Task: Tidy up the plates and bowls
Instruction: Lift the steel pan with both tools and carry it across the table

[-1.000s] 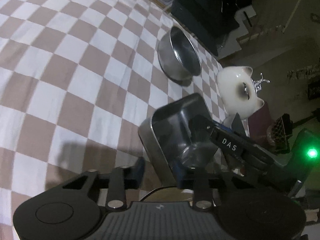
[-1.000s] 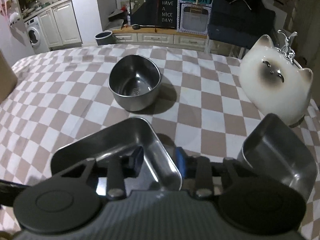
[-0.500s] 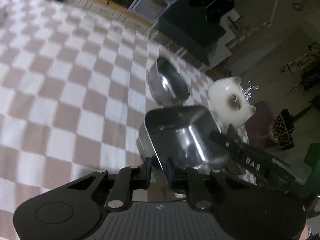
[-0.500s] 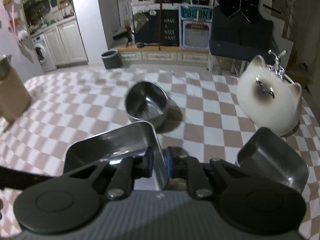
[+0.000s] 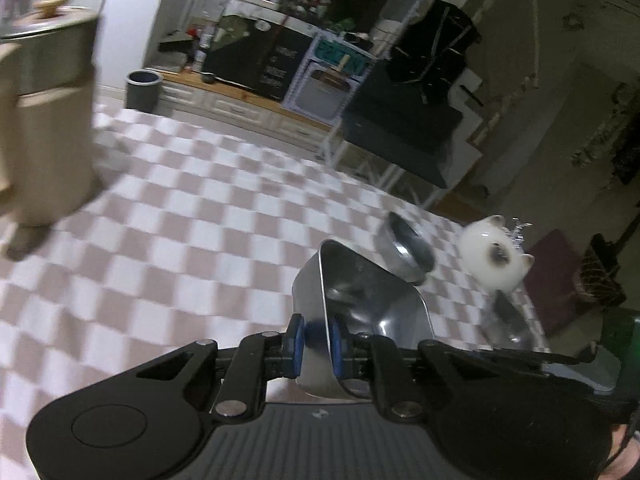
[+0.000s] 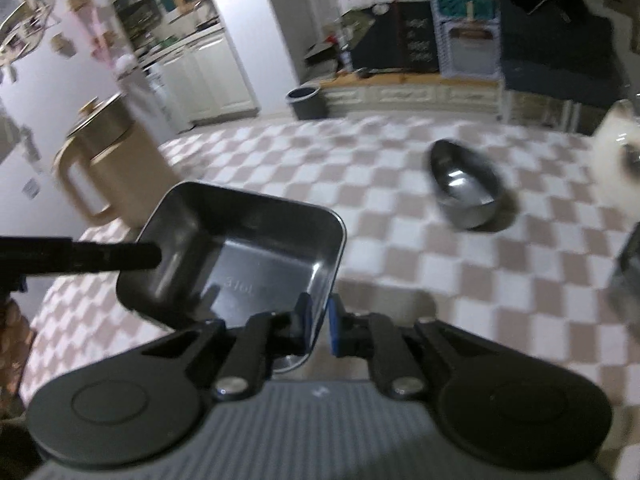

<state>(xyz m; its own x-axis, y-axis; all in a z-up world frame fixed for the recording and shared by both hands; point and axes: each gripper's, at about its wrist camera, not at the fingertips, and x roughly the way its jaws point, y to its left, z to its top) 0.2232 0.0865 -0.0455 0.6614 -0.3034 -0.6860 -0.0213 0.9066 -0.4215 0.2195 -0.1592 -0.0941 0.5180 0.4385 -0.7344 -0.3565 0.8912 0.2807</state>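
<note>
A square steel tray (image 5: 372, 300) hangs tilted above the checked tablecloth (image 5: 180, 240), held from two sides. My left gripper (image 5: 316, 344) is shut on its near wall, blue pads pressing on the metal. In the right wrist view the same tray (image 6: 256, 264) has its right rim between the pads of my right gripper (image 6: 318, 320), whose jaws are still closing on it. A black finger (image 6: 100, 258) of the left gripper reaches the tray's left wall. A round steel bowl (image 6: 466, 188) stands on the cloth beyond.
A white cat-shaped jar (image 5: 492, 256) stands at the table's right, with a second steel tray (image 5: 512, 328) in front of it. A beige lidded jug (image 6: 108, 160) stands at the left of the table. Cabinets and a bin (image 6: 304, 100) lie beyond the far edge.
Both grippers closed on the square tray and raised it off the cloth. Both views swung upward and leftward, bringing the beige jug into sight.
</note>
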